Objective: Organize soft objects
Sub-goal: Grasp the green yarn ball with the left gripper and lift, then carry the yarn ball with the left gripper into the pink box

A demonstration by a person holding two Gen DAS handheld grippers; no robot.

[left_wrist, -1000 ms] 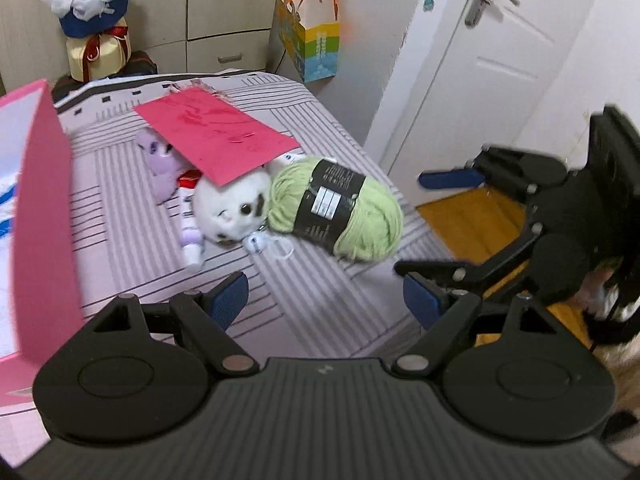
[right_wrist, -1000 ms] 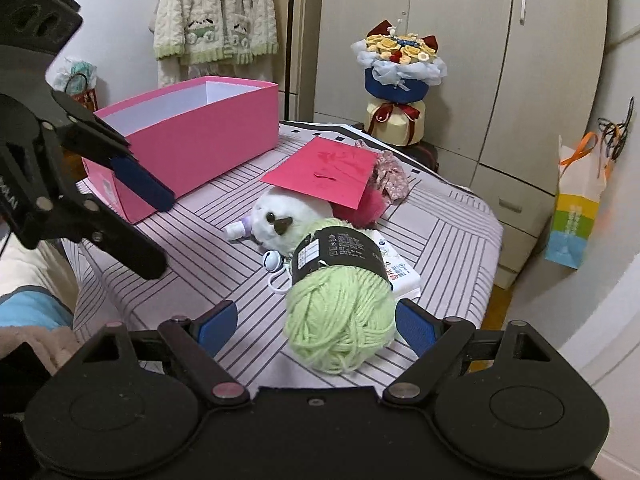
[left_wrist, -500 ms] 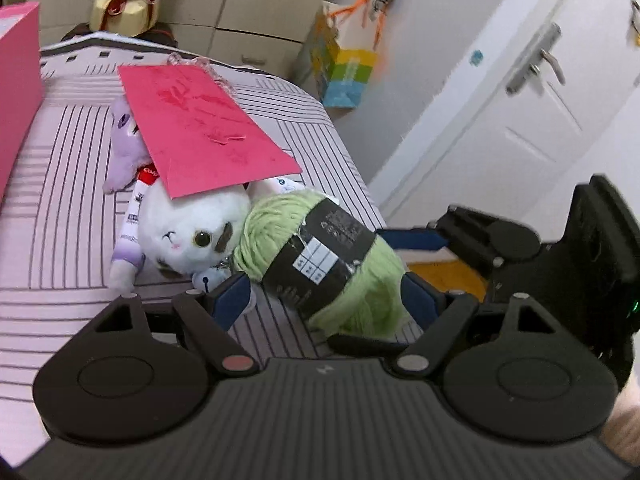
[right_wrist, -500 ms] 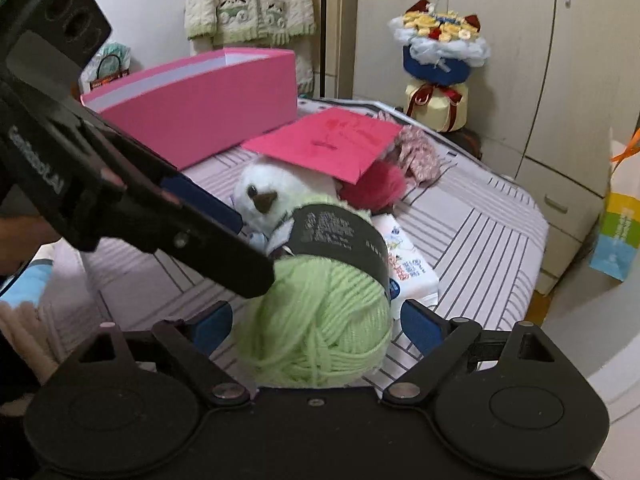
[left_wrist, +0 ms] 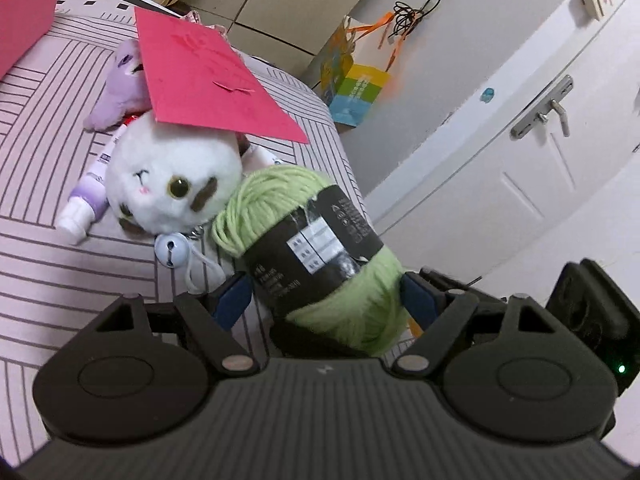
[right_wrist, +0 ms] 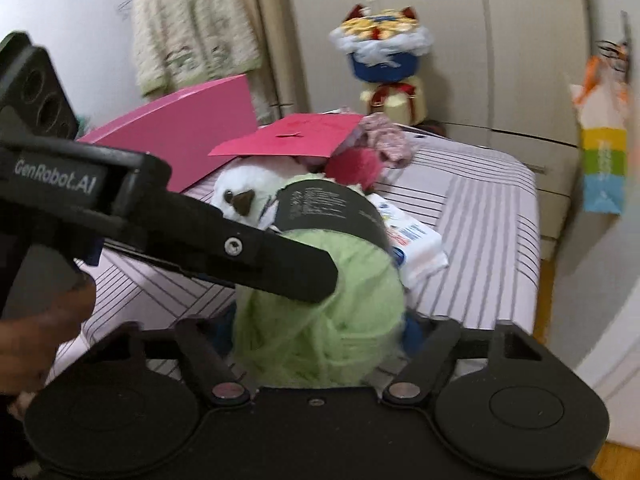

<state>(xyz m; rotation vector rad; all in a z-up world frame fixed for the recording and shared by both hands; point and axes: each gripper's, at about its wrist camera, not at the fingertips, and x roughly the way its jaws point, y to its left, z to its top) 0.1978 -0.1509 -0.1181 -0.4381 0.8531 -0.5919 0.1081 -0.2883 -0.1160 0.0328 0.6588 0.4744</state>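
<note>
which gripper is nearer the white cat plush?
Left. The left gripper straddles the green yarn ball beside the white cat plush; the right gripper grips the yarn's far end.

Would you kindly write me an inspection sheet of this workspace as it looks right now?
Surface: striped bedcover, partly covered.
Job's things: green yarn ball beside white cat plush; purple plush behind; pink box.
Clutter: red card lying over the plushes; purple tube; tissue pack.
Grippers: left gripper and right gripper both straddle the yarn; contact unclear.
Cables: nothing seen.
Surroundings: wardrobe, door, gift bag, bouquet.
</note>
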